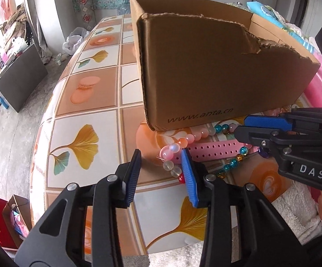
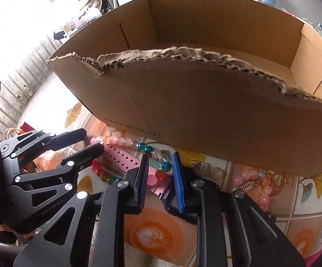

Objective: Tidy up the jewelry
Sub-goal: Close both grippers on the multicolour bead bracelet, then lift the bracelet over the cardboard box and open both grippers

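**While beads are lying by the box**

Both part-spread, gripping nothing: left gripper [image 1: 161, 173] and right gripper [image 2: 159, 178] are hovering over bead strings [image 2: 125, 142] on the tile-print bench [image 1: 83, 102], beside the torn cardboard box [image 1: 205, 66]; cluttered room behind.

A brown cardboard box [image 2: 205, 111] with a torn near wall stands open and upright on the worktop, nothing visible inside it. Along its near side lie a pink perforated strap [image 2: 125, 158], a looped string of pink, clear and teal beads [image 2: 125, 142], and gold trinkets with a ring [image 2: 217, 173] beside more pink beads [image 2: 249, 175].
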The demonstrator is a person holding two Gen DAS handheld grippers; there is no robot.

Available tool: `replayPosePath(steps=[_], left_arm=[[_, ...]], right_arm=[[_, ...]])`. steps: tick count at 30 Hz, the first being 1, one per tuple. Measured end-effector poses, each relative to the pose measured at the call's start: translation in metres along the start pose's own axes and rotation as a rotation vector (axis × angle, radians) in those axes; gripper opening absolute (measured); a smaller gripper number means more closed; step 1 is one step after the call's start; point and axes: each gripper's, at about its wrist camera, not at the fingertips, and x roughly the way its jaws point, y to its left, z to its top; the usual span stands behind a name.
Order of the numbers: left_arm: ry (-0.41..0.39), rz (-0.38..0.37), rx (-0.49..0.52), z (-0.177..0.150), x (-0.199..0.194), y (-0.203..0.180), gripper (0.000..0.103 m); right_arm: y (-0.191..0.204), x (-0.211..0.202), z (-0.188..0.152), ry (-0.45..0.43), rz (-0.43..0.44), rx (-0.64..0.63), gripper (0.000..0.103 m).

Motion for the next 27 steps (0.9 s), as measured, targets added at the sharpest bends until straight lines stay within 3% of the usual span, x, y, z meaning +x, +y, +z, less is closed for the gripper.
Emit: replayPosePath(steps=[2, 4, 5, 8, 20, 27], left_arm=[[0.002, -0.006, -0.017, -0.002, 0.000, 0.003, 0.035], [0.005, -0.024, -0.016, -0.002, 0.000, 0.002, 0.027], [0.006, -0.041, -0.017, -0.002, 0.000, 0.001, 0.019], [-0.007, -0.008, -0.005, -0.002, -0.001, -0.004, 0.009], [-0.138, -0.083, -0.059, 0.003, -0.063, 0.002, 0.009], [-0.285, -0.178, -0.032, 0.049, -0.126, -0.004, 0.009]], right_arm=[[0.005, 0.009, 0.005, 0.020, -0.020, -0.029, 0.019], [0.006, 0.013, 0.009, 0.034, 0.006, -0.034, 0.010], [0.004, 0.014, 0.011, 0.036, 0.006, -0.034, 0.010], [0.007, 0.013, 0.014, 0.020, 0.018, -0.041, 0.010], [0.014, -0.047, 0.004, -0.121, 0.112, -0.068, 0.010], [0.005, -0.105, 0.027, -0.248, 0.199, -0.065, 0.010]])
